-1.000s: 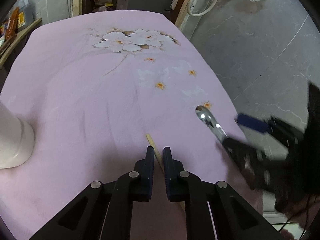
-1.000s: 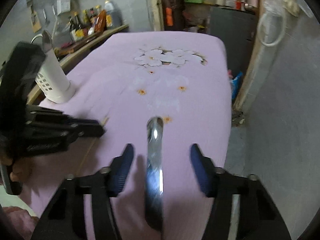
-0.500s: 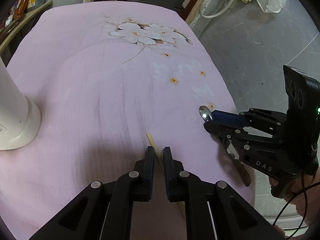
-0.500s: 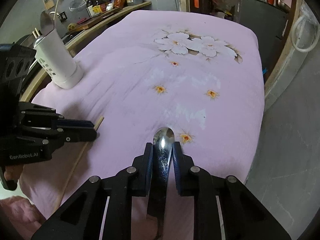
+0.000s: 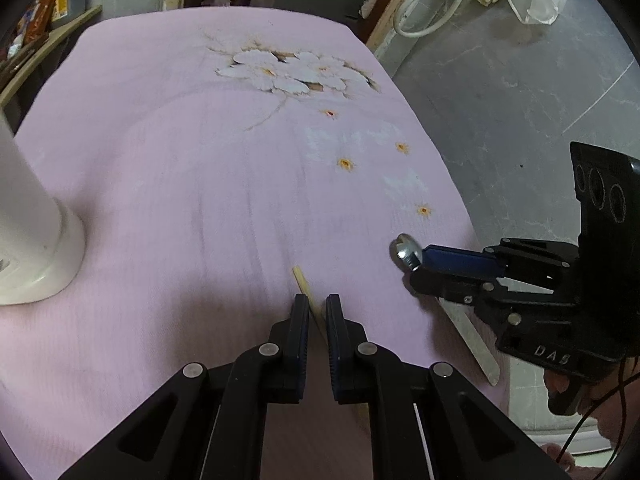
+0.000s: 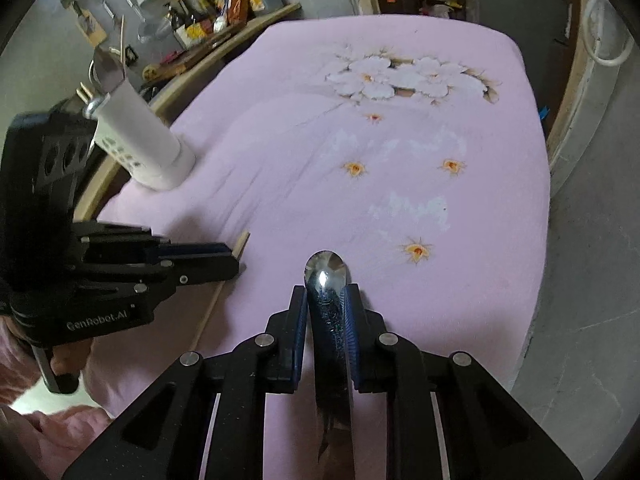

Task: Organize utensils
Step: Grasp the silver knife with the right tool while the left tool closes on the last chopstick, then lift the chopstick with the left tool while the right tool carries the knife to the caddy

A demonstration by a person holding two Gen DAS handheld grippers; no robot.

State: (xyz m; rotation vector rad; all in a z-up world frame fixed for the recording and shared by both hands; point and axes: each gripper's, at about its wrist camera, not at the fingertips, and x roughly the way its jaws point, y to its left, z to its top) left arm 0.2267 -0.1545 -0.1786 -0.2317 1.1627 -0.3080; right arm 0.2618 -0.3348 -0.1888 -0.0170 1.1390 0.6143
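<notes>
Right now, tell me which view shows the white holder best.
The right wrist view: the holder stands whole on the cloth, with its perforated wall and utensils poking from the top. The left wrist view catches only its base at the left edge.

We count one spoon (image 6: 325,276) and one chopstick (image 5: 303,280) on the table (image 6: 304,184), which wears one pink cloth (image 5: 168,168). One white utensil holder (image 6: 138,136) stands there; several handles poke from its top, too blurred for us to number. Two grippers show, the left gripper (image 5: 317,308) and the right gripper (image 6: 326,300), each with two fingers (image 6: 298,312). On the cloth we see one large flower cluster (image 6: 400,76) and four small orange blossoms (image 6: 416,249).
</notes>
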